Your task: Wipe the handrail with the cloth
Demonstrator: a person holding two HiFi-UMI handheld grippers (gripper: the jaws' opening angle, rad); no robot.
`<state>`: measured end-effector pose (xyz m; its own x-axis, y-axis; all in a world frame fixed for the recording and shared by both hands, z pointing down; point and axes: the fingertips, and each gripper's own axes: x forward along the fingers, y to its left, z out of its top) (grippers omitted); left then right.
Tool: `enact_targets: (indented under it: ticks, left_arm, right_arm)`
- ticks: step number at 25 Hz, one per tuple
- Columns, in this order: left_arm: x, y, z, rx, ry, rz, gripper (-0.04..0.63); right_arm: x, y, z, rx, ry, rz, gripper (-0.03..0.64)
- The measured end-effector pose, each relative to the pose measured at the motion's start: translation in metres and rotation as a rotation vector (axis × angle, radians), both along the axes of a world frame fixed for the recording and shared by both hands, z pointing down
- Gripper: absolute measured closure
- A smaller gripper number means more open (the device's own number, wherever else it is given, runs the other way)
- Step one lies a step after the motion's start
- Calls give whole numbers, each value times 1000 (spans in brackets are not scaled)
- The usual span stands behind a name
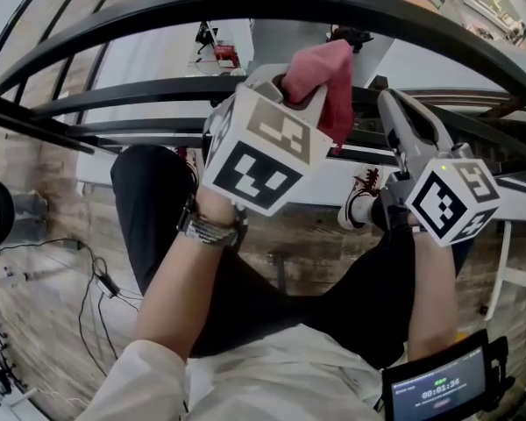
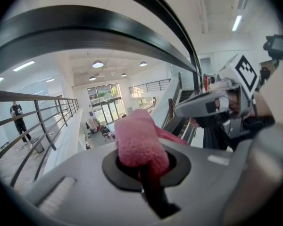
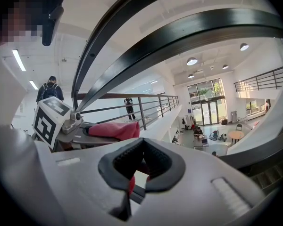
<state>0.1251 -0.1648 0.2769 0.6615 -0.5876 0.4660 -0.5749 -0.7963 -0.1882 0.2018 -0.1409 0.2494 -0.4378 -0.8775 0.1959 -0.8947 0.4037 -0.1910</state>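
Observation:
A pink fluffy cloth sticks up out of my left gripper, which is shut on it just below the black curved handrail. In the left gripper view the cloth bulges from the closed jaws of the left gripper, with the handrail arching overhead and not touching it. My right gripper is held to the right of the cloth, beside its hanging end. The right gripper has its black pads together around an empty hollow. The cloth lies to its left and the handrail above.
Lower black rails run under the handrail, with an open atrium far below. A balcony railing with a person stands at the left. The holder's legs stand on wood flooring; a small screen sits at bottom right.

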Motion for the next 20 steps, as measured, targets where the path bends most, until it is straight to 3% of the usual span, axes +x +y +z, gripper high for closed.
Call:
enact_targets:
  ticks: [20]
  left_arm:
    - [50, 11, 2, -41, -7, 100, 568]
  right_arm:
    - [44, 7, 9, -18, 13, 71, 614]
